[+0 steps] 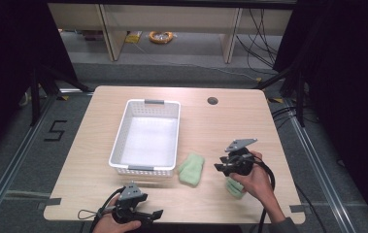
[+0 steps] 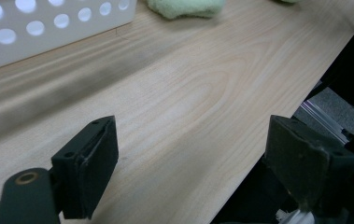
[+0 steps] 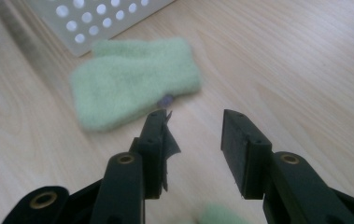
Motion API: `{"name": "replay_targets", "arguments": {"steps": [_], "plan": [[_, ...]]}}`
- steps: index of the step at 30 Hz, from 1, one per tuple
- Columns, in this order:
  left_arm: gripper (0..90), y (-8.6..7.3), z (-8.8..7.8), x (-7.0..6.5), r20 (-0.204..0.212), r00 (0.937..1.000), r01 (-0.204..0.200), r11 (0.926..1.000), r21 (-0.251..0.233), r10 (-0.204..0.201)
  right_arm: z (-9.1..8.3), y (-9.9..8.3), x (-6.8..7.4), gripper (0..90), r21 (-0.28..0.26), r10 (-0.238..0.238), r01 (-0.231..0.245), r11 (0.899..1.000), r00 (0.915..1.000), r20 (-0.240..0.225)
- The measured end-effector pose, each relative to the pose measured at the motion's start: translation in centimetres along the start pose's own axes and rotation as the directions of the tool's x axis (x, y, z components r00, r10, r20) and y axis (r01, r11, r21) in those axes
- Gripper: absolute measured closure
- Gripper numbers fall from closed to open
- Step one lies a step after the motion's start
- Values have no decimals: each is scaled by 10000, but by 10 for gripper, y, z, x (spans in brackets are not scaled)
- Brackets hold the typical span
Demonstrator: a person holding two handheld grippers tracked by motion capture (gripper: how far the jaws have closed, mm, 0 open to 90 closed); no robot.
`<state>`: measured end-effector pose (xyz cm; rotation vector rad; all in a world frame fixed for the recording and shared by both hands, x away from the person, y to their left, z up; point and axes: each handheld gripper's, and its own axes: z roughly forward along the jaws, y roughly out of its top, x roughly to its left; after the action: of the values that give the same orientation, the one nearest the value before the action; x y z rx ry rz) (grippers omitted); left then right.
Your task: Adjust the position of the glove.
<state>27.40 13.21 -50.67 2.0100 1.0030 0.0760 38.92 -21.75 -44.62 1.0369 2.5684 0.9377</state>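
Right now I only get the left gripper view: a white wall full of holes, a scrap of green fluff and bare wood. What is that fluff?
Observer: It is a green mitten, lying flat on the table close beside the near right corner of a white basket.
Operator: Is anything inside that basket?
Observer: No, the high view shows its floor bare.
Operator: And what is the other hand doing?
Observer: It holds the right tongs open, with nothing between them, pointing at the mitten and just short of its edge.
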Motion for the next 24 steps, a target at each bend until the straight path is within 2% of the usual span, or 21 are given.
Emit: {"name": "replay_targets", "arguments": {"steps": [2,3,6,7,9,10,11,12,13,14,15,16,17,20,21,24], "plan": [[172,0,1,0,-45,9999,-112,9998,-159,112,9,9,0,620,117,-82,82,9999,10000,-34],[173,1,0,0,-49,9996,-264,9997,-1,264,13,14,1,620,162,19,-18,9999,10000,-79],[176,4,3,-3,-66,9999,-109,9997,-213,108,28,26,1,619,280,-53,58,9996,9998,-182],[177,6,3,-5,-38,9999,-157,9998,-116,157,31,31,0,619,506,-93,109,9987,9994,-322],[183,10,6,-9,-2,9996,-269,9992,-293,269,41,38,-1,619,573,-129,150,9982,9992,-366],[187,13,9,-12,50,9989,-463,9987,-232,464,45,42,-1,618,754,8,20,9972,9993,-380],[195,16,10,-15,139,9972,-738,9973,-25,738,50,45,-2,619,609,125,-96,9981,9988,-474],[205,18,15,-19,98,9967,-803,9966,-193,805,52,49,-4,620,808,190,-143,9966,9981,-586],[216,22,18,-20,10,9931,-1172,9931,-14,1172,57,52,-7,620,750,-74,125,9971,9977,-680],[225,22,18,-20,10,9931,-1172,9931,-14,1172,57,52,-7,620,750,-74,125,9971,9977,-680],[230,27,25,-23,-46,9875,-1574,9874,133,1575,64,56,-6,623,1083,227,-164,9940,9981,-572],[237,27,25,-23,-46,9875,-1574,9874,133,1575,68,58,-7,626,1044,62,18,9945,9971,-764],[249,32,33,-23,-176,9878,-1543,9878,235,1547,70,60,-7,629,1220,204,-129,9924,9980,-602],[270,37,38,-22,-172,9858,-1665,9858,220,1669,76,62,-6,634,1390,130,-41,9903,9979,-628],[276,42,42,-21,-283,9856,-1662,9858,247,1669,82,64,-6,644,1230,-181,276,9920,9968,-778],[296,49,50,-22,-353,9855,-1658,9861,131,1662,89,65,-8,652,1327,-14,146,9911,9951,-990]]}}
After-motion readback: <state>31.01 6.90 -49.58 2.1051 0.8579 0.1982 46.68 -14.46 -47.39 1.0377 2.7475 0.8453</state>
